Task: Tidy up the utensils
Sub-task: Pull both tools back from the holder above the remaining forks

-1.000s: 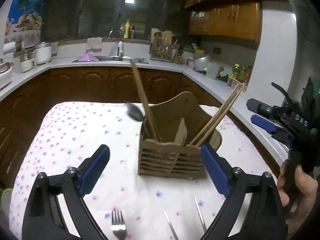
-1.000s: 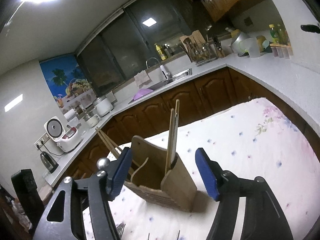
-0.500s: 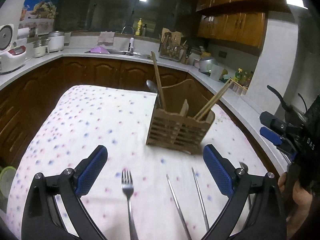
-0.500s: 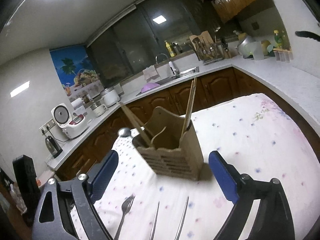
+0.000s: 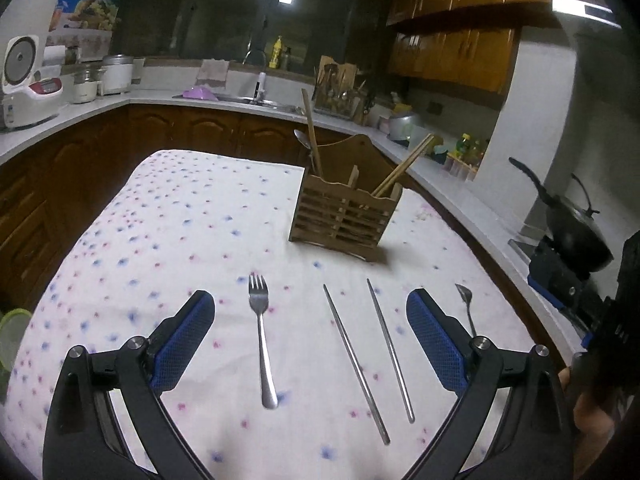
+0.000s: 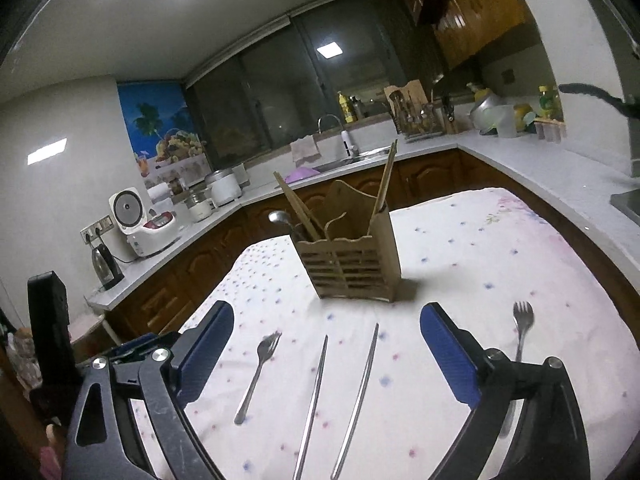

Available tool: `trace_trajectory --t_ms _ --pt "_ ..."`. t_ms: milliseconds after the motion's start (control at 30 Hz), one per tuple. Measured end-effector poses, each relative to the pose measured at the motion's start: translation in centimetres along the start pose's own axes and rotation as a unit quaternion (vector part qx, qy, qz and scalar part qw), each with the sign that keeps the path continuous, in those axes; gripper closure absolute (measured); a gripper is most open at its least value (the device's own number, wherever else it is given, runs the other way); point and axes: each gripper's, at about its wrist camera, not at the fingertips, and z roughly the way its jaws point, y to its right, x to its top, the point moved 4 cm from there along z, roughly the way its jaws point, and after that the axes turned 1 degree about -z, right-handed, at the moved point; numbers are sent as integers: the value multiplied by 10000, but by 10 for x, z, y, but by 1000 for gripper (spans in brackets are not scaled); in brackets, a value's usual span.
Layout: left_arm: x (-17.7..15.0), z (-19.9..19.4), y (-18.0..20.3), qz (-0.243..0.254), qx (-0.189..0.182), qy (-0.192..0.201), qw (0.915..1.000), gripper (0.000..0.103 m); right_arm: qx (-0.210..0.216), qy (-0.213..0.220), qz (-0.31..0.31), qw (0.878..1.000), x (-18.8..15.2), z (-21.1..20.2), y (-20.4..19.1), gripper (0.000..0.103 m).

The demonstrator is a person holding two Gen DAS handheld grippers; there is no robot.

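Note:
A wooden utensil holder (image 5: 343, 216) (image 6: 350, 266) stands on the flowered tablecloth, with wooden chopsticks (image 5: 402, 169) and a metal spoon (image 5: 301, 139) in it. A steel fork (image 5: 261, 330) (image 6: 258, 368) and two steel chopsticks (image 5: 354, 364) (image 6: 340, 400) lie flat on the cloth in front of it. A second fork (image 6: 520, 330) (image 5: 466, 306) lies to the right. My left gripper (image 5: 310, 344) is open and empty above the fork and chopsticks. My right gripper (image 6: 326, 358) is open and empty above the chopsticks.
The tablecloth (image 5: 180, 232) covers the table. Kitchen counters (image 5: 80, 116) with rice cookers, a sink and a dish rack ring the far side. A black wok (image 5: 576, 232) sits on the stove at right. The right gripper's body (image 5: 568, 292) shows at the right edge.
Both grippers have pulled back from the holder toward the table's near edge. The fork, steel chopsticks and second fork have come fully into view below them.

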Motion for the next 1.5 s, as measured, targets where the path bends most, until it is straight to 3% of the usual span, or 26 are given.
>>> trace_trajectory --t_ms 67,167,233,333,500,633,833,1000,1500 --pt "-6 -8 -4 -214 -205 142 9995 3 -77 39 -48 10000 -6 -7 -1 7" --pt "-13 -20 -14 -535 -76 330 9980 0 -228 96 -157 9996 -15 -14 0 7" --pt "-15 -18 -13 -310 131 98 9994 0 -295 117 -209 9993 -18 -18 0 7" --pt "-15 -27 -8 163 626 313 9974 0 -393 123 -322 9986 -21 -25 -1 7" --pt "-3 -37 5 388 650 358 9965 0 -476 354 -663 9960 1 -45 -13 7" --pt "1 -38 16 587 906 389 9934 0 -566 705 -826 9925 12 -64 -22 0" --pt "-34 -36 21 519 804 543 9939 0 -857 700 -897 9898 -30 -58 -13 0" --pt "-60 -26 24 665 859 438 9931 0 -1017 531 -806 9901 -62 -49 0 0" --pt "-78 -34 28 809 952 662 9900 0 -906 458 -874 9910 -83 -47 -1 0"
